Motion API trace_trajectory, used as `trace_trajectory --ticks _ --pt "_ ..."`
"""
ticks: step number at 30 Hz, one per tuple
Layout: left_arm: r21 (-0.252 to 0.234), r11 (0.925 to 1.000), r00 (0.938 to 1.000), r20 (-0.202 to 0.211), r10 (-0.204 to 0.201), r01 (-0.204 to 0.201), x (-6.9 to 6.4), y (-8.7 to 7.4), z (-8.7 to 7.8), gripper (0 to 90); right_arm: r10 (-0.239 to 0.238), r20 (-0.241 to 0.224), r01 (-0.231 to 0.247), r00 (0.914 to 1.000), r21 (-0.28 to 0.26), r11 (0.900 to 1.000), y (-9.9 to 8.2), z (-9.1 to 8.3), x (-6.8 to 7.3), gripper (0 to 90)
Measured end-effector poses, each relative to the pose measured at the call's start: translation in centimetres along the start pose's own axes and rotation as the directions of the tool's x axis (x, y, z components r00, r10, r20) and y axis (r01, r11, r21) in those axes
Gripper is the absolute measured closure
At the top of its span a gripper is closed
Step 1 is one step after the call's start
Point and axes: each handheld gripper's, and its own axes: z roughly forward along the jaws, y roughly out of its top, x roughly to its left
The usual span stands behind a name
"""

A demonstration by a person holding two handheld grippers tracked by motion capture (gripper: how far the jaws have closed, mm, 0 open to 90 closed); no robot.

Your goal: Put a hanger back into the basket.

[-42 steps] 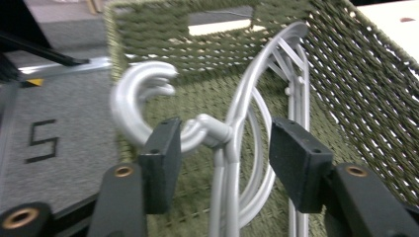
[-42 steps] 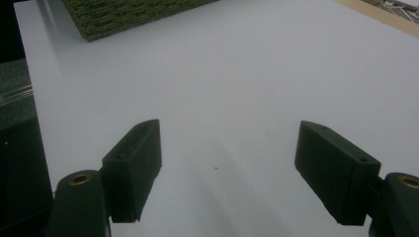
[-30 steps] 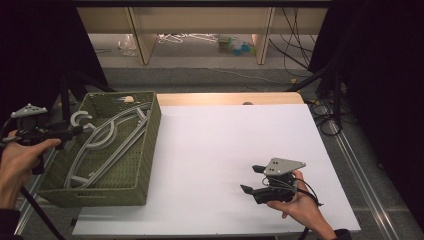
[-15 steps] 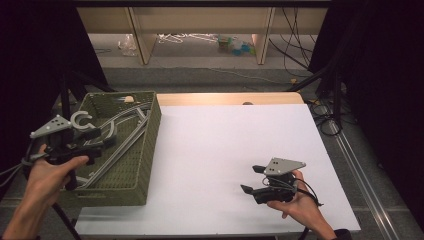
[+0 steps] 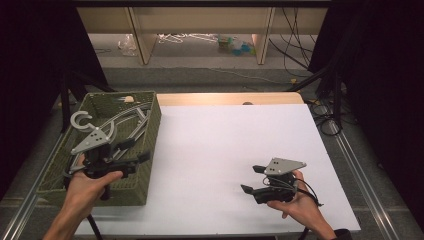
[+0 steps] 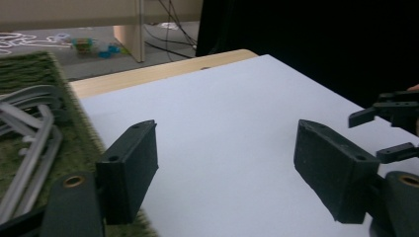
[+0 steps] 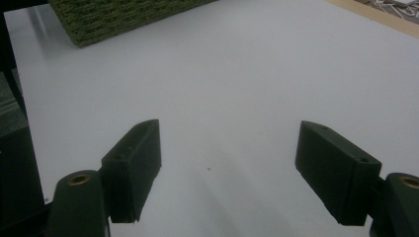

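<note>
**2 open grippers, hangers in the green basket**

A white table (image 5: pixel 225 150) has a green woven basket (image 5: pixel 150 145) on its left side. Inside the basket lie several grey hangers (image 5: pixel 127 117), and the hook of 1 hanger (image 5: pixel 80 120) rises near the far left wall of the basket.

The left gripper (image 5: pixel 132 162) is held by the left hand (image 5: pixel 87 187) above the near part of the basket, close to its right wall. Its jaws point to the right, toward the open table. In the left gripper view the 2 black jaws stand wide apart with nothing between them; the basket and the hangers (image 6: pixel 29 128) are at the left edge, and the white table (image 6: pixel 222 128) is in front.

The right gripper (image 5: pixel 252 180) is held by the right hand (image 5: pixel 297 205) low over the near right part of the table, well apart from the basket. Its jaws point left. In the right gripper view these jaws are also wide apart and hold nothing, with the bare white table (image 7: pixel 237 89) under them and a corner of the basket (image 7: pixel 118 15) far ahead.
</note>
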Motion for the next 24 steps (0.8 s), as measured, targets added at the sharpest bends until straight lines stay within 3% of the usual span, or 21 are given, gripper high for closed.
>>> trace_trajectory --ticks 3,5,9,10,17,24 --pt "0.011 0.9990 0.9988 0.023 0.044 -0.044 -1.2 -0.5 0.8 22.9 0.005 -0.005 -0.005 1.0000 -0.006 1.0000 -0.1 0.1 -0.1 26.3" --pt "0.009 0.9992 0.9988 0.031 0.038 -0.039 -1.9 -0.8 1.4 22.0 0.012 -0.009 -0.012 0.9999 -0.007 0.9999 -0.2 0.1 -0.1 25.7" --pt "0.014 0.9973 0.9953 0.066 0.071 -0.072 -3.1 -1.8 2.6 20.9 0.013 -0.009 -0.013 0.9999 -0.010 0.9999 -0.3 0.2 -0.1 22.8" --pt "0.016 0.9981 0.9963 0.062 0.059 -0.060 -3.5 -2.0 2.9 20.9 0.015 -0.016 -0.016 0.9998 -0.011 0.9998 -0.4 0.2 -0.1 22.3" --pt "-0.013 0.9954 0.9920 0.083 0.095 -0.095 -4.9 -3.6 4.1 22.0 0.015 -0.016 -0.016 0.9998 -0.010 0.9998 -0.5 0.4 -0.1 20.6" --pt "-0.010 0.9862 0.9826 0.084 0.165 -0.165 -6.5 -5.8 5.2 21.6 0.012 -0.013 -0.012 0.9998 -0.004 0.9999 -0.5 0.4 0.2 19.9"
